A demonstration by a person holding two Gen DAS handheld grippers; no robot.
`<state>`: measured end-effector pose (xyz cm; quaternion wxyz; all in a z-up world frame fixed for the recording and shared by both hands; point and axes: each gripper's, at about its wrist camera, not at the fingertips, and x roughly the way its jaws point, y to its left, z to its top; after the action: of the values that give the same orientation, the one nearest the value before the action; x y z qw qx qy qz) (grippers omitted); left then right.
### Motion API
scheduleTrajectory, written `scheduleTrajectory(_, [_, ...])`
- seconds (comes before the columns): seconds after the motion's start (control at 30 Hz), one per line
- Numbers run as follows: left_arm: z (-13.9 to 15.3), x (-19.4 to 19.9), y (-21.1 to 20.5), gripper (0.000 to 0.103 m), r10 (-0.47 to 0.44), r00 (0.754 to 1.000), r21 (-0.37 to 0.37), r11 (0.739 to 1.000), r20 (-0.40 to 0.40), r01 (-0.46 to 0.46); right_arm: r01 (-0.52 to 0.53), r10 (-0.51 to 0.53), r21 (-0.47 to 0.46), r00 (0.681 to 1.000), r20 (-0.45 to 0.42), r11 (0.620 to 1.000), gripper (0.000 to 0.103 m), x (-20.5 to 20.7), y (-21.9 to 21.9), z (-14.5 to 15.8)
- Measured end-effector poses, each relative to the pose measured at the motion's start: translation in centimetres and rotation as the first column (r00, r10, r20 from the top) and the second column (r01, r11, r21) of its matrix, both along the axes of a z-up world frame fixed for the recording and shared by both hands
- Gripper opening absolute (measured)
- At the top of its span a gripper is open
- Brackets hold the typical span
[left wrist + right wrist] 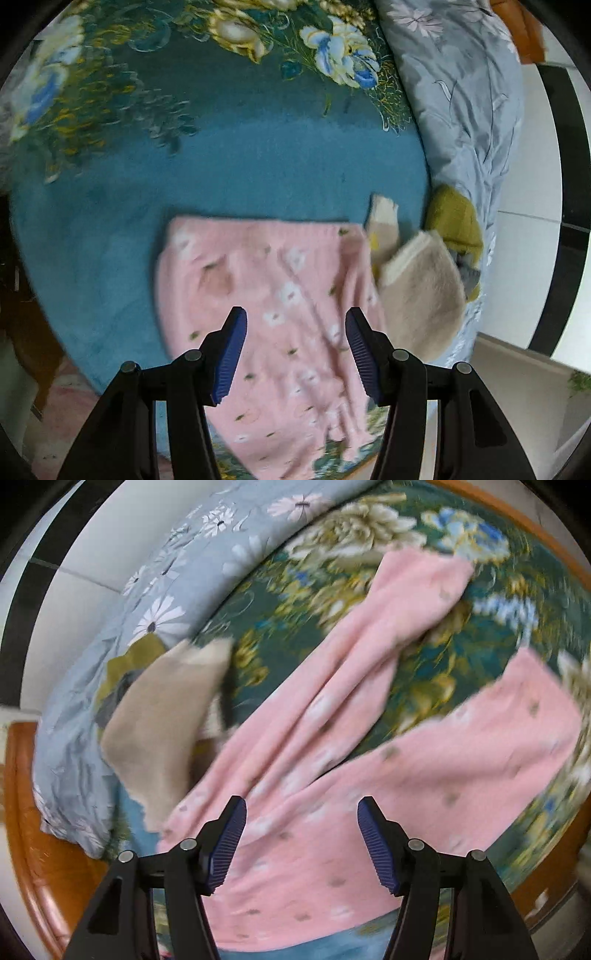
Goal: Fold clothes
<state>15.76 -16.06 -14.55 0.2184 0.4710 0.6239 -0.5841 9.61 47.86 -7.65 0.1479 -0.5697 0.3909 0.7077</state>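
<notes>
Pink fleece flower-print pyjama trousers (332,775) lie spread on the teal floral bedspread (258,147), legs splayed, ready for folding. Left gripper (295,350) hovers half-open, empty; right gripper (301,834), empty, jaws opening above the waist, likely preparing a grab.

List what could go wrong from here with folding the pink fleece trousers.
1. The pink flower-print fleece trousers lie with legs splayed and creased; folding now may lock in wrinkles.
2. The beige fleece garment touches the trousers' edge and might get dragged along.
3. Both views are blurred; the left gripper and the right gripper, its jaws opening, hold nothing, and a hasty grab could pinch the teal floral bedsheet too.
</notes>
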Motion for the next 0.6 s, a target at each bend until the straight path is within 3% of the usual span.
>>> scheduleTrajectory(0.13, [-2.9, -4.6, -0.9, 0.057, 0.04, 0.998, 0.136, 0.99, -0.038, -0.034, -0.016, 0.017, -0.018, 0.999, 0.047, 1.0, 0.066, 0.1, -4.3, -0.3])
scheduleTrajectory(0.23, [-5.6, -8.4, -0.7, 0.057, 0.092, 0.994, 0.267, 0.961, -0.065, -0.072, -0.068, 0.065, 0.024, 0.994, 0.091, 0.997, 0.066, 0.5, -5.7, -0.2])
scheduleTrajectory(0.33, [-8.2, -12.6, 0.4, 0.057, 0.125, 0.991, 0.343, 0.934, -0.039, -0.104, -0.092, 0.083, 0.064, 0.987, 0.137, 0.994, 0.066, 1.1, -6.0, -0.2])
scheduleTrajectory(0.47, [-10.5, -18.5, 1.9, 0.057, 0.069, 0.997, 0.346, 0.937, -0.02, -0.058, -0.037, 0.017, 0.101, 0.981, 0.195, 0.994, 0.066, 2.4, -4.2, -0.4])
scheduleTrajectory(0.6, [-13.4, -22.1, 3.6, 0.057, -0.004, 0.998, 0.346, 0.938, 0.066, -0.019, 0.018, -0.046, 0.123, 0.971, 0.236, 0.992, 0.066, 3.3, -2.7, -0.7])
